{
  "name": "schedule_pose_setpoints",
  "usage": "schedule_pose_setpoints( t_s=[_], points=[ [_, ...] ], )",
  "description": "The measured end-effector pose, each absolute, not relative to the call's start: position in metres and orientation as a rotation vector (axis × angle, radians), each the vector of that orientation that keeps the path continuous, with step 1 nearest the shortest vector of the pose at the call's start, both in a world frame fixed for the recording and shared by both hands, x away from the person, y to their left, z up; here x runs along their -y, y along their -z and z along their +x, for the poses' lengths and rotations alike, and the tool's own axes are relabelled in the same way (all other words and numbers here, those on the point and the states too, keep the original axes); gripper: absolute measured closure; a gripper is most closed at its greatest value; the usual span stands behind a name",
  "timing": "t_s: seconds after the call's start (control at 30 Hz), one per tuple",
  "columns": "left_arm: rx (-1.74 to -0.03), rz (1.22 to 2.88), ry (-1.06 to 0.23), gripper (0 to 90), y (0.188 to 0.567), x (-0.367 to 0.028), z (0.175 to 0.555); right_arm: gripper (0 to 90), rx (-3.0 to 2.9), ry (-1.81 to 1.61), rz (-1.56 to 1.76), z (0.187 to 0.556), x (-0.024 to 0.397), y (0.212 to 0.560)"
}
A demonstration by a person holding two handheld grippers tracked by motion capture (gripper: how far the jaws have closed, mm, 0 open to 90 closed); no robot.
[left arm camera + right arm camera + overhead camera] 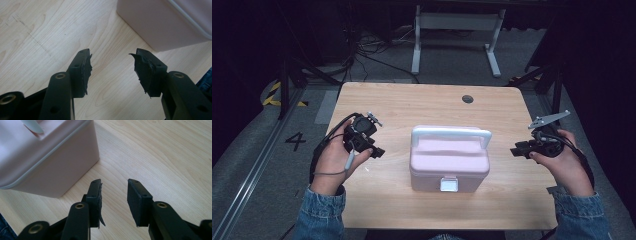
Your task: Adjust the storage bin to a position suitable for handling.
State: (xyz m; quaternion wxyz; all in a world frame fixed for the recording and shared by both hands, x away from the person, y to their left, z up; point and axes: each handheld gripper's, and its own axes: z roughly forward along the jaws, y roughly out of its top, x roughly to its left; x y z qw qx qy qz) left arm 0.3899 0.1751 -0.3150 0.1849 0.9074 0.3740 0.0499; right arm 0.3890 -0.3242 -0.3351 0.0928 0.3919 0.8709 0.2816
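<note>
A pink lidded box point(449, 162) with a white handle point(451, 134) and a white front latch point(448, 184) stands in the middle of the wooden table point(412, 105). My left gripper point(376, 151) hovers to the box's left, held in a hand, pointing at it. Its jaws stand open with bare wood between them point(111, 65); the box's corner point(160, 22) lies ahead to the right. My right gripper point(514, 150) is off the box's right side, also open and empty point(114, 192), with the box point(45, 157) ahead on the left.
A dark round hole point(467, 99) sits near the table's far edge. Beyond the table stand a white frame point(457, 35) and loose cables point(362, 50) on the grey floor. Denim sleeves point(319, 215) enter from the bottom.
</note>
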Motion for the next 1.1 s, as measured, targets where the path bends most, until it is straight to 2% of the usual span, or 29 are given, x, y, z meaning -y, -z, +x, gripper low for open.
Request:
schedule_pose_setpoints(
  t_s=[0.27, 0.37, 0.57, 0.67, 0.93, 1.1],
  points=[
    [-1.020, 2.533, -0.139, 47.1, 0.312, -0.178, 0.387, 63.0, -2.570, -0.853, 1.200, 0.386, 0.334, 0.333],
    [-0.959, 2.515, -0.116, 47.1, 0.306, -0.176, 0.385, 61.6, -2.575, -0.851, 1.200, 0.383, 0.335, 0.333],
    [-0.833, 2.509, -0.143, 46.2, 0.293, -0.154, 0.383, 60.6, -2.578, -0.863, 1.216, 0.377, 0.338, 0.332],
    [-0.822, 2.525, -0.172, 43.6, 0.289, -0.141, 0.388, 60.2, -2.575, -0.868, 1.213, 0.376, 0.336, 0.333],
    [-0.711, 2.459, -0.200, 48.4, 0.280, -0.125, 0.394, 58.2, -2.581, -0.862, 1.177, 0.372, 0.332, 0.336],
    [-0.650, 2.435, -0.184, 47.5, 0.279, -0.116, 0.400, 58.3, -2.588, -0.860, 1.169, 0.369, 0.330, 0.337]
  ],
)
